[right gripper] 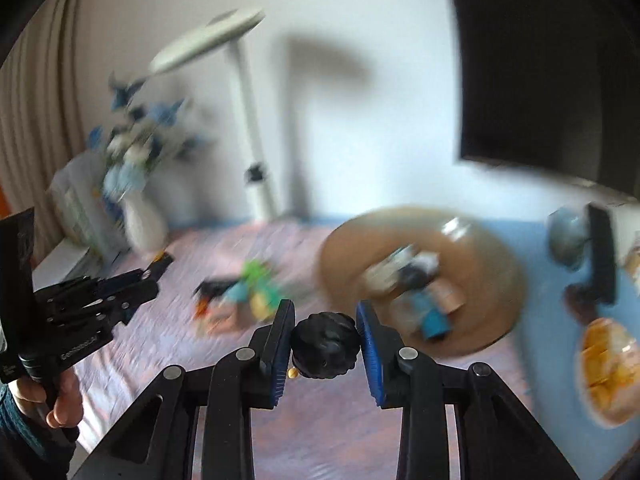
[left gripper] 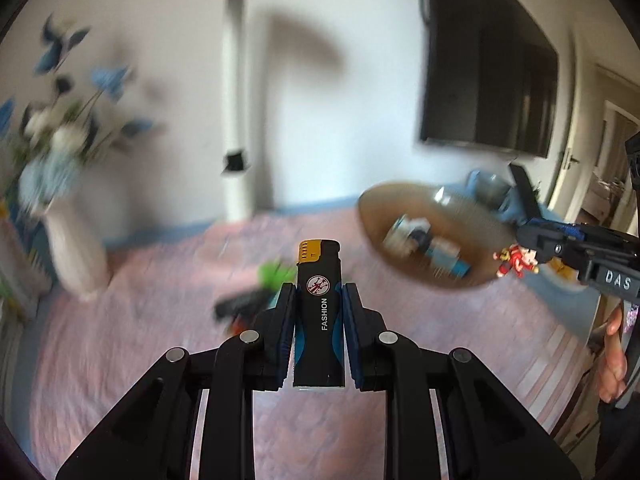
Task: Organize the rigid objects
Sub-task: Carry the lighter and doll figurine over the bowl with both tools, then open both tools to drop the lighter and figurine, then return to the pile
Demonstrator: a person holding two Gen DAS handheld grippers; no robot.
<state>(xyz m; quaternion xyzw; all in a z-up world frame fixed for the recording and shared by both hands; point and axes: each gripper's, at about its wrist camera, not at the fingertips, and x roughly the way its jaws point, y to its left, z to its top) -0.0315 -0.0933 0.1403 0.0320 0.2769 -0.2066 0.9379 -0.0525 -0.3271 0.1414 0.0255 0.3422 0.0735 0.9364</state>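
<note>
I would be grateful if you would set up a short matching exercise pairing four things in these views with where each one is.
Things:
1. lighter
2. figurine
3. vase
4. plate

Places:
A. in the right gripper
B. far left on the cloth, holding flowers
C. in the left gripper
D. right of centre on the cloth, with small items on it

Pairs: 1-C, 2-A, 3-B, 4-D

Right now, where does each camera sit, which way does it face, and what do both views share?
Left wrist: behind the left claw, looking along it over the pink cloth to the wall; shows the lighter it grips, plus the right claw holding a figure.
Right wrist: behind the right claw, same heading; the figure looks dark from behind; left claw and hand show.
Shared: tray, vase, lamp.
</note>
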